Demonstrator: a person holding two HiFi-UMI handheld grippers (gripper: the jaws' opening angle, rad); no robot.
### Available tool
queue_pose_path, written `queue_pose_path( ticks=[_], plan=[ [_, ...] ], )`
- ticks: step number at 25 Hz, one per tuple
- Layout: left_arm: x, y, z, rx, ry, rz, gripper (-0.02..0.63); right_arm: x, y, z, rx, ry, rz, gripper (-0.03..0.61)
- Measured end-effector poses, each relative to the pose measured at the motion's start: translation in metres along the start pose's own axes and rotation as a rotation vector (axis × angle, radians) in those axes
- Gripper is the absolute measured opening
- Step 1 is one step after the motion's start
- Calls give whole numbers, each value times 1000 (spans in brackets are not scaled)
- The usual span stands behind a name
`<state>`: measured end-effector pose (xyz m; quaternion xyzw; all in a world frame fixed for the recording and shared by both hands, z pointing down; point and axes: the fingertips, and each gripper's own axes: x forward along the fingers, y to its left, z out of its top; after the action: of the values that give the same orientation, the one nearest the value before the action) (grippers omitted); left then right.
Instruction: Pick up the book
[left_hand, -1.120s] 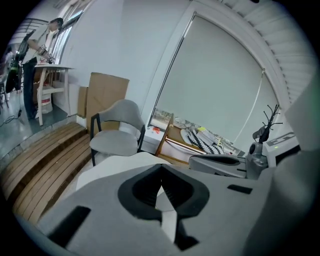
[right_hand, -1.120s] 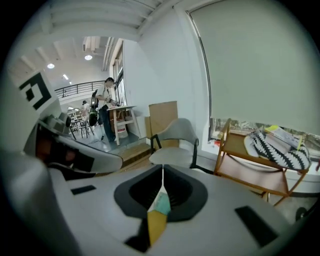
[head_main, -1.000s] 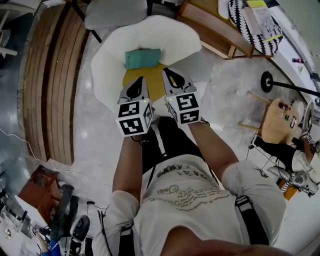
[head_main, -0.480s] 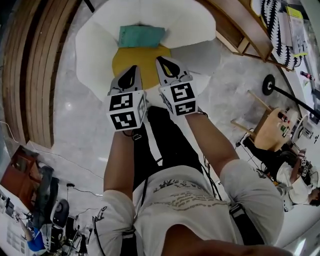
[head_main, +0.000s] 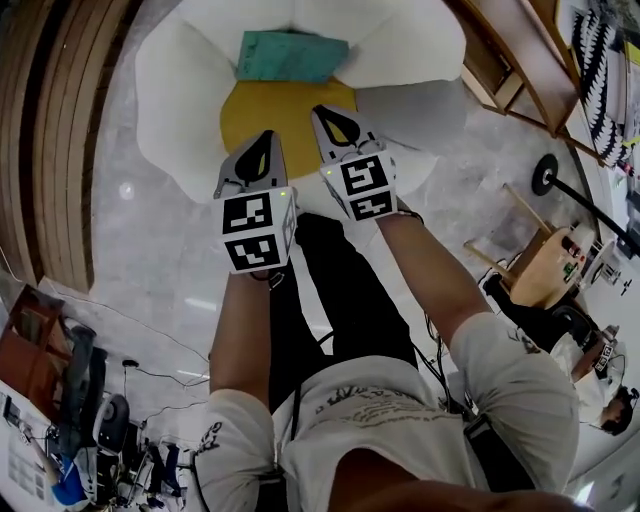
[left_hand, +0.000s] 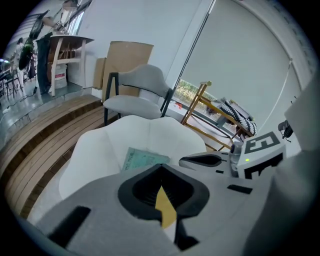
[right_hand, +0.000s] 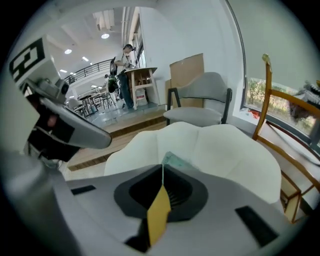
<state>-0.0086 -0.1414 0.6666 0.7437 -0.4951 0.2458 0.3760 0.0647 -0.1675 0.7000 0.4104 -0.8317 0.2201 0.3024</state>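
The book, teal and flat, lies at the back of the yellow seat of a white petal-shaped armchair, resting against the backrest. My left gripper hangs over the seat's front left, its jaws shut with nothing in them. Beside it, my right gripper is over the seat's middle, also shut and empty. Both point down toward the seat, short of the book. In the left gripper view the book shows just beyond the closed tips. In the right gripper view only a corner of the book peeks past the tips.
Wooden steps run along the left. A wooden chair frame stands at the upper right, and a grey chair stands behind the armchair. A small wooden stool is at the right. Bags and cables lie on the floor at the lower left.
Both grippers have sunk toward the armchair, side by side. The seat and book now fill more of the head view. The jaws have stayed shut.
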Motion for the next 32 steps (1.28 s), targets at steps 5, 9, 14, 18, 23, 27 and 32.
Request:
queue_pose_path(
  ticks=[5, 9, 14, 18, 23, 27, 32],
  plan=[
    [13, 13, -14, -8, 9, 4, 20, 44, -9, -21, -97, 61, 60, 31],
    [20, 28, -24, -30, 18, 11, 20, 82, -11, -34, -177, 121, 132, 61],
    [24, 40, -29, -42, 24, 25, 20, 130, -21, -40, -355, 217, 208, 172],
    [24, 49, -35, -57, 33, 34, 20, 166, -43, -41, -449, 281, 168, 259],
    [23, 60, -42, -59, 42, 43, 20, 197, -61, -52, -562, 354, 159, 262],
    [25, 66, -51, -58, 58, 46, 20, 215, -68, -54, -610, 398, 173, 267],
    [25, 70, -65, -60, 76, 47, 20, 234, -73, -63, -558, 473, 188, 268]
  ],
)
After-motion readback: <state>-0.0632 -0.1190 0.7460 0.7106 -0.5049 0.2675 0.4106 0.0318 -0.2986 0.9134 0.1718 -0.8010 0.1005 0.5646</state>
